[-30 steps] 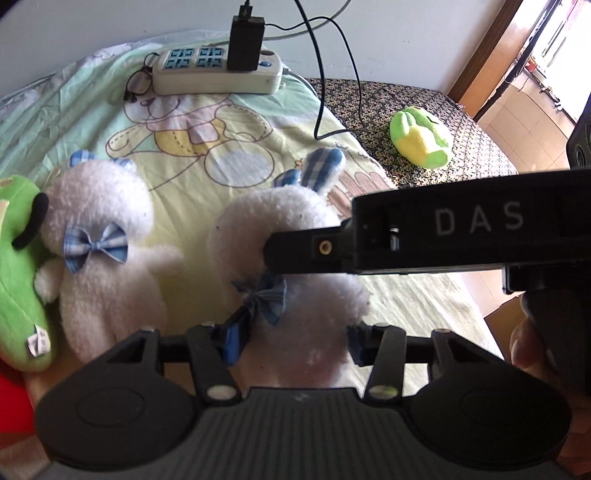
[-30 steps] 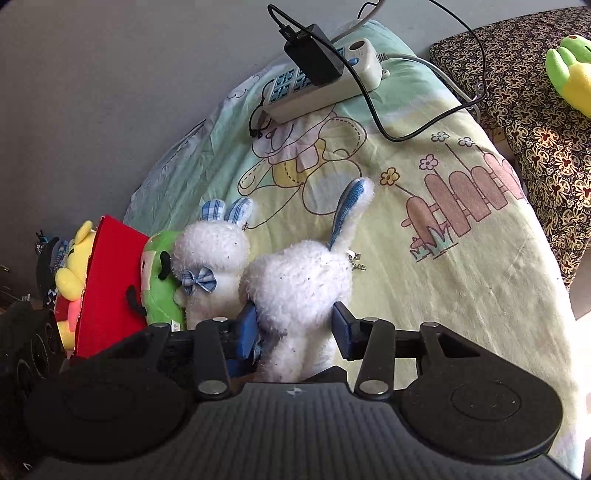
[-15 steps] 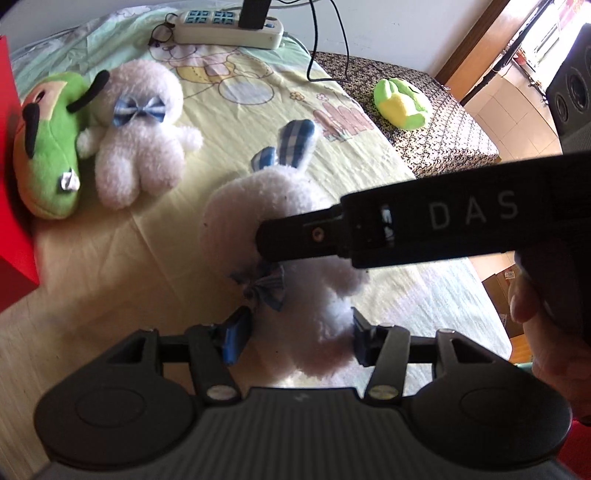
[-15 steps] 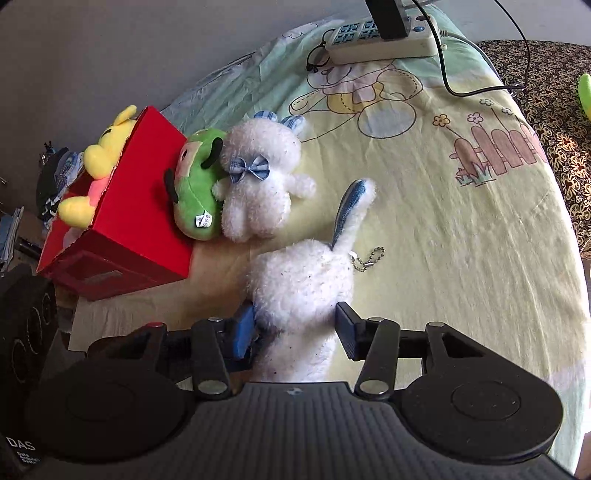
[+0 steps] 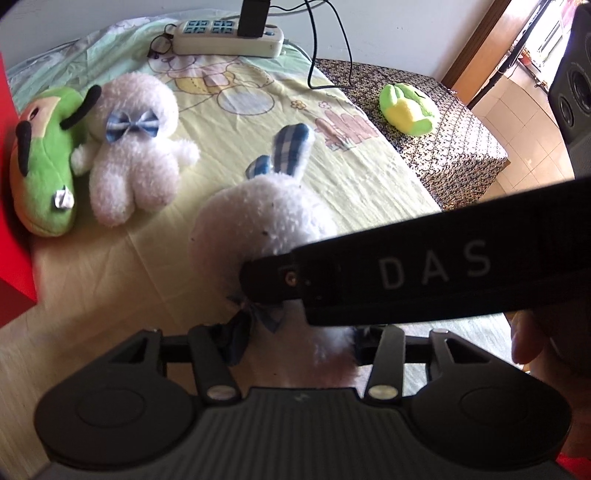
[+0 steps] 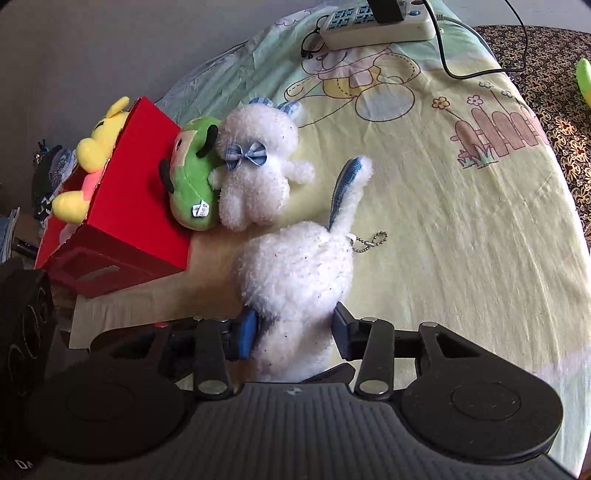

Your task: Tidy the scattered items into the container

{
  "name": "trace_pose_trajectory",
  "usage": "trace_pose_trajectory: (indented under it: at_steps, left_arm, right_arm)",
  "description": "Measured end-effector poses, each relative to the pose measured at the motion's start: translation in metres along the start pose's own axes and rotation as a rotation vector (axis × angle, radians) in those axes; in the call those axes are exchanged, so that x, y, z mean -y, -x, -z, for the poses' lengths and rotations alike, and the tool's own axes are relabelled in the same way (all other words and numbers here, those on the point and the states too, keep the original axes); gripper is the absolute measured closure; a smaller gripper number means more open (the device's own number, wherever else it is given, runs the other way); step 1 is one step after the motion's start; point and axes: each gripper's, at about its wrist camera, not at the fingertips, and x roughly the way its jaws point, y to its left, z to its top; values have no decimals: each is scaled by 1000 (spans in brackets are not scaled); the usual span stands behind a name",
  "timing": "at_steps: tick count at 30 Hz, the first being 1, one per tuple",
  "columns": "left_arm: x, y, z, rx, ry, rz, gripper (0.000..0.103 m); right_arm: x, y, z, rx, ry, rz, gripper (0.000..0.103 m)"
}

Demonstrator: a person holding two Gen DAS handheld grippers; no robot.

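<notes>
Both tools pinch one white plush rabbit (image 6: 295,266) above the bed (image 6: 461,229): left tool (image 5: 295,341) clamped on it, right tool (image 6: 293,334) closing on its lower body.

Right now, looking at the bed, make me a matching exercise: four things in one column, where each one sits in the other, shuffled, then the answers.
Things:
1. yellow plush
2. green plush
3. power strip
4. held white bunny

Places:
A. far end of the sheet
B. between the jaws
C. inside the red box
D. leaning on the box's outer side

Pairs: 1-C, 2-D, 3-A, 4-B
</notes>
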Motion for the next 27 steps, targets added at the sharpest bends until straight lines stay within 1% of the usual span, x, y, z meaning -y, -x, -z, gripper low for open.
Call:
trace_pose_trajectory:
  at_steps: [3, 6, 11, 13, 16, 19, 22, 24, 27]
  left_arm:
    - [-1, 14, 3, 22, 20, 1, 55]
    - [0, 30, 1, 55, 25, -6, 55]
    - [2, 68, -3, 153, 23, -49, 55]
    - [-3, 84, -6, 194, 38, -56, 55]
    - [-12, 114, -10, 265, 50, -62, 55]
    - [-21, 140, -15, 338, 37, -83, 55]
    - [-34, 167, -20, 400, 20, -115, 55]
    - [-48, 183, -21, 429, 14, -130, 55]
    - [-75, 204, -22, 451, 14, -147, 55]
  right_arm:
    - [-9, 8, -1, 5, 35, -19, 58]
    - [-19, 19, -4, 22, 66, -57, 58]
    - [-37, 37, -14, 74, 99, -145, 58]
    - [-49, 44, -18, 106, 122, -174, 58]
    - [-72, 56, -22, 166, 175, -205, 58]
    - [-99, 66, -29, 229, 236, -226, 58]
    - [-128, 66, -38, 272, 283, -240, 58]
    - [-148, 61, -45, 294, 309, -244, 58]
    - [-178, 48, -53, 311, 340, -249, 58]
